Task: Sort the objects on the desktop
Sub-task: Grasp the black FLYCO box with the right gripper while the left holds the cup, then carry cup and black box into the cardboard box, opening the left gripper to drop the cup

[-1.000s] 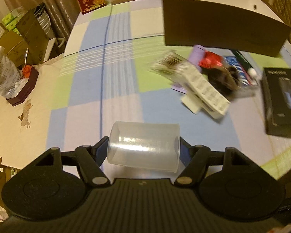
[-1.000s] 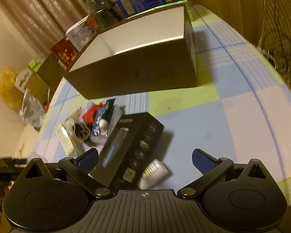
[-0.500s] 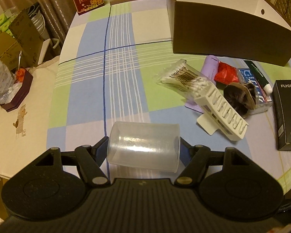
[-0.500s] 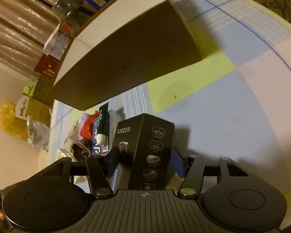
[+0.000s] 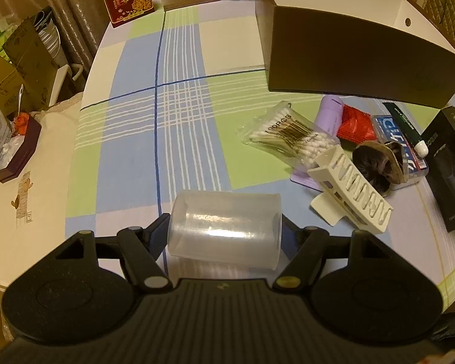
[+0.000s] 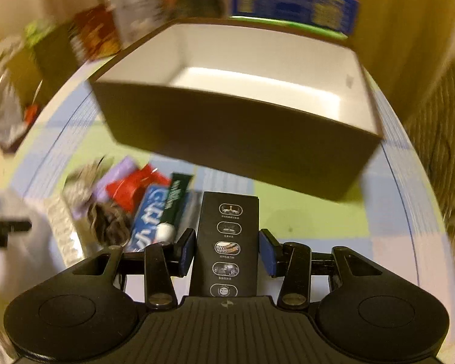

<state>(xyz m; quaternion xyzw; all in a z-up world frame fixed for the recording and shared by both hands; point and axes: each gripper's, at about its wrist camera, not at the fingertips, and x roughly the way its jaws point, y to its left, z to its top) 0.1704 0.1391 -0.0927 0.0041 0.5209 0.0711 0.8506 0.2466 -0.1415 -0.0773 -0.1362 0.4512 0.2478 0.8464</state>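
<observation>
The right gripper (image 6: pixel 227 253) is closing on a black carton (image 6: pixel 226 244) at lower centre; a weak pinch risks dropping it. The left gripper (image 5: pixel 224 232) is clamping a clear cup (image 5: pixel 224 226).

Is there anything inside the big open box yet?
No, the right wrist view shows the big box with only its bare white floor and walls.
</observation>
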